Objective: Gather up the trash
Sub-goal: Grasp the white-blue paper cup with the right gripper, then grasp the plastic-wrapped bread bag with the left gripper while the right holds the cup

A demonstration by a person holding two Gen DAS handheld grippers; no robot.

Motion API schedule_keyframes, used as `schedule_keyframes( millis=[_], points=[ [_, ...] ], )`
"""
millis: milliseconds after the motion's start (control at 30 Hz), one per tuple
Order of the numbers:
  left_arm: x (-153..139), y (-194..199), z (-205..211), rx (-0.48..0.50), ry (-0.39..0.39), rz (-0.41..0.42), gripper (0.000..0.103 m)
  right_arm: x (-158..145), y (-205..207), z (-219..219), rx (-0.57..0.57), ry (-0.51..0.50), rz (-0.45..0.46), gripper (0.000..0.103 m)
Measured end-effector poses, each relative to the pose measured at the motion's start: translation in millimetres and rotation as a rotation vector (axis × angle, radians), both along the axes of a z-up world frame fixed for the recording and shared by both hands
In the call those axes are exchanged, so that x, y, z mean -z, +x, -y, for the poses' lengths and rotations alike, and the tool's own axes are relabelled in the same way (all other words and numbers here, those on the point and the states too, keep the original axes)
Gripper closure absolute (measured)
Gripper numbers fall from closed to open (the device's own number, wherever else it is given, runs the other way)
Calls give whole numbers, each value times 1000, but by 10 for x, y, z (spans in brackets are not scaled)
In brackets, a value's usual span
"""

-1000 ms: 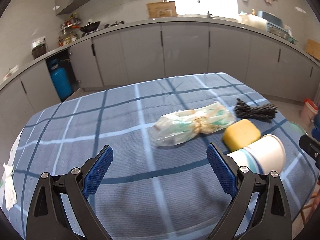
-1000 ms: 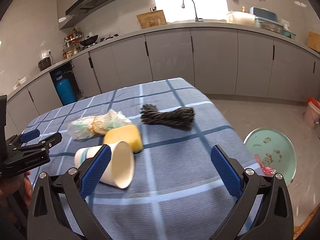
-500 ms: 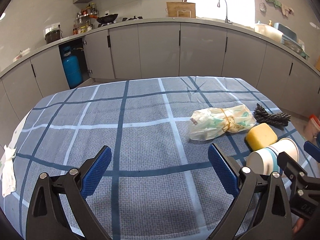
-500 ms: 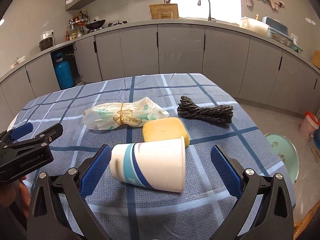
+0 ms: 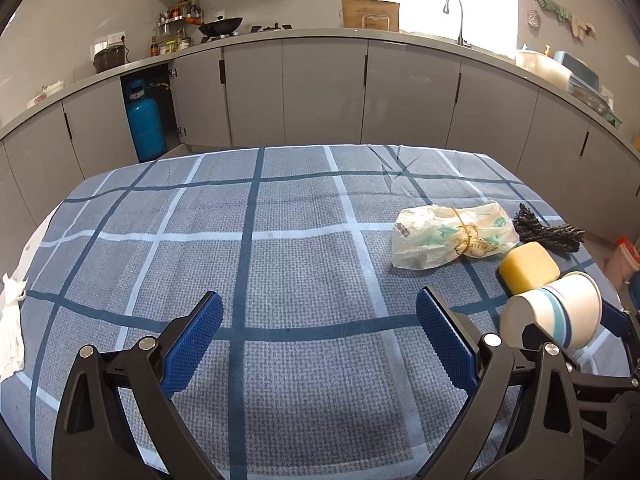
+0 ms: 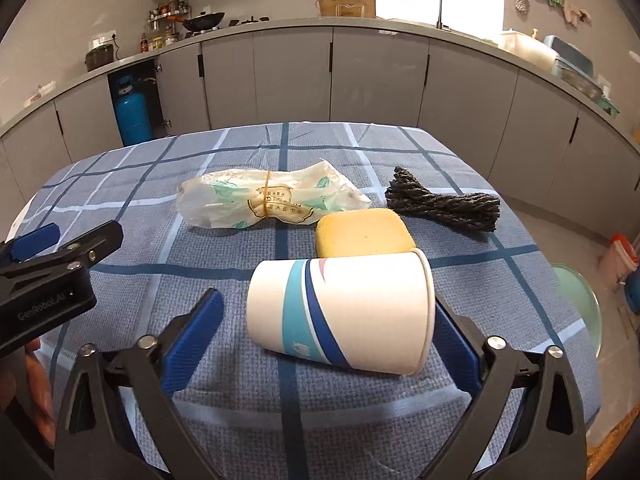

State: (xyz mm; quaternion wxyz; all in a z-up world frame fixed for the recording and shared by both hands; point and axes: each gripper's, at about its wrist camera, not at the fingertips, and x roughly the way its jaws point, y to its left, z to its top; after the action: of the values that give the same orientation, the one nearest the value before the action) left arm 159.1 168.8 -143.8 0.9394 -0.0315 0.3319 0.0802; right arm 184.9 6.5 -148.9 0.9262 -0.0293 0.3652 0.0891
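A white paper cup (image 6: 344, 312) with blue bands lies on its side on the checked tablecloth (image 6: 240, 152), between the open fingers of my right gripper (image 6: 324, 336). Behind it lie a yellow sponge (image 6: 364, 236), a crumpled plastic bag (image 6: 264, 204) tied with a rubber band, and a dark rope bundle (image 6: 444, 204). My left gripper (image 5: 320, 340) is open and empty over bare cloth, left of the cup (image 5: 552, 316), sponge (image 5: 528, 266), bag (image 5: 452, 236) and rope (image 5: 548, 232).
A white crumpled tissue (image 5: 10, 320) hangs at the table's left edge. A green lidded bin (image 6: 580, 304) stands on the floor right of the table. Grey kitchen cabinets and a blue gas cylinder (image 5: 144, 120) lie beyond the table.
My right gripper has swung left and closed in on the cup, which now lies between its open fingers. My left gripper has turned left, so the trash sits at its right.
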Motion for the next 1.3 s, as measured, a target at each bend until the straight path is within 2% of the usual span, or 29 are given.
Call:
schedule_keyframes(
  millis=[133, 300, 500, 667, 800, 867, 900, 933, 967, 1000, 1033, 1067, 1200, 1267, 1300],
  points=[
    [-2, 3, 90, 15, 8, -5, 8, -22, -59, 99, -15, 27, 7, 19],
    [-26, 64, 216, 41, 25, -11, 8, -181, -173, 320, -5, 59, 70, 19],
    [-57, 369, 330, 67, 27, -5, 8, -296, -166, 617, 61, 44, 139, 19],
    [-42, 735, 475, 89, 38, -15, 8, -221, -53, 880, 123, 48, 124, 19],
    [-14, 929, 523, 101, 16, -32, 8, -153, -11, 1012, 144, 66, 115, 19],
    [58, 967, 563, 126, 7, -55, 16, -135, 0, 1049, 147, 75, 116, 19],
    [113, 984, 578, 136, 9, -77, 38, -126, 5, 1066, 145, 80, 116, 19],
    [154, 993, 593, 148, 4, -94, 47, -117, 7, 1074, 144, 82, 115, 19],
    [186, 984, 603, 150, 6, -101, 48, -103, 12, 1084, 144, 84, 113, 19],
    [199, 965, 621, 152, 15, -97, 56, -88, 17, 1095, 144, 90, 110, 20],
    [201, 946, 638, 161, 20, -100, 68, -74, 17, 1105, 144, 96, 109, 20],
    [192, 930, 642, 164, 13, -99, 74, -64, 21, 1118, 143, 101, 107, 24],
    [91, 826, 629, 172, 1, -79, 80, -80, 12, 1166, 142, 123, 117, 26],
    [-8, 756, 624, 169, 7, -57, 81, -84, 9, 1168, 130, 125, 111, 44],
    [-56, 718, 622, 164, 12, -44, 82, -83, 14, 1175, 123, 126, 104, 48]
  ],
)
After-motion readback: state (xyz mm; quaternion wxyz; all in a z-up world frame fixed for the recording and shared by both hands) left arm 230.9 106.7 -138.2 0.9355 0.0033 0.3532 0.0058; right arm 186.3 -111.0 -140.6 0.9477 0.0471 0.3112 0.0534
